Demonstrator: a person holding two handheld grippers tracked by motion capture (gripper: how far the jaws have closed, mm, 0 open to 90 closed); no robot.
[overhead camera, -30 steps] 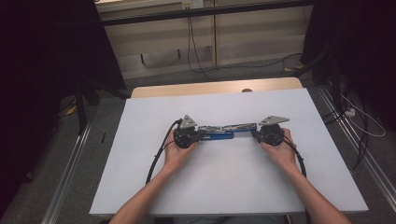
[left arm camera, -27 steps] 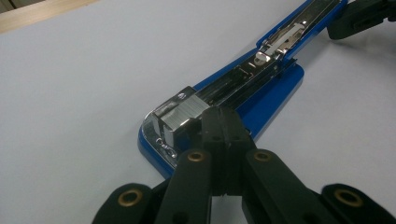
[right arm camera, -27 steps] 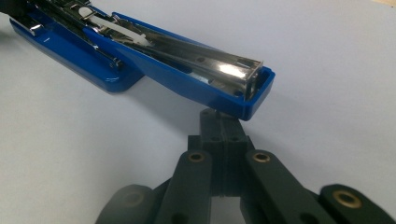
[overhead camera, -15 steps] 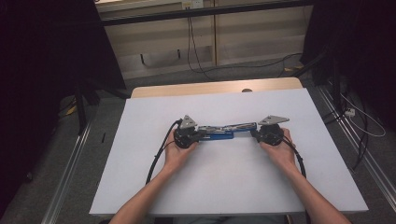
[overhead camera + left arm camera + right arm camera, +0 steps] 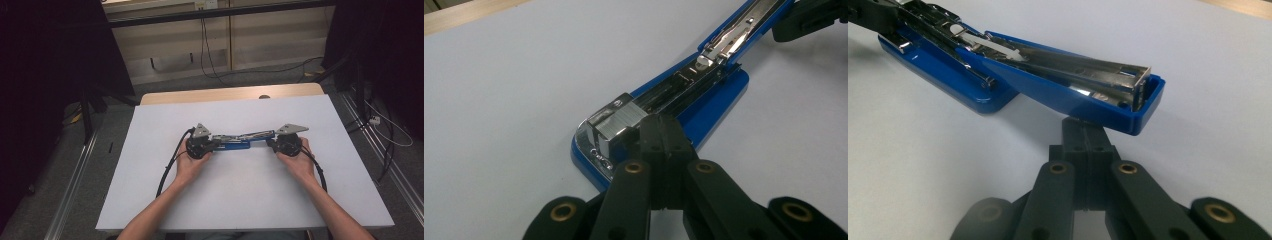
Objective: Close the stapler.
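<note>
A blue stapler point(image 5: 235, 141) lay swung fully open at the centre of the white table point(image 5: 240, 200), its base and its top arm stretched out in one line between the two grippers. Seen from the high view, the left gripper point(image 5: 212, 145) stood at the stapler's 9 o'clock end and the right gripper point(image 5: 270, 142) at its 3 o'clock end, each with a hand point(image 5: 190, 162) behind it.

In the left gripper view, the left gripper point(image 5: 663, 131) had its black jaws pressed together with no gap between them, the tips touching the chrome front of the magazine point(image 5: 616, 120) where a block of staples point(image 5: 621, 116) showed. Nothing sat between the jaws. The blue base point(image 5: 709, 102) lay flat on the table beneath, running away toward 1 o'clock, and the far gripper held off at the top right corner.

In the right gripper view, the right gripper point(image 5: 1087, 131) was likewise closed tip to tip, pinching nothing, its tips tucked under the raised end of the blue top arm point(image 5: 1108, 107) and touching its underside. That arm lay upside down, its chrome channel point(image 5: 1088, 70) facing up, tilted so its free end lifted off the table. The hinge and base point(image 5: 948, 75) lay toward 10 o'clock.
</note>
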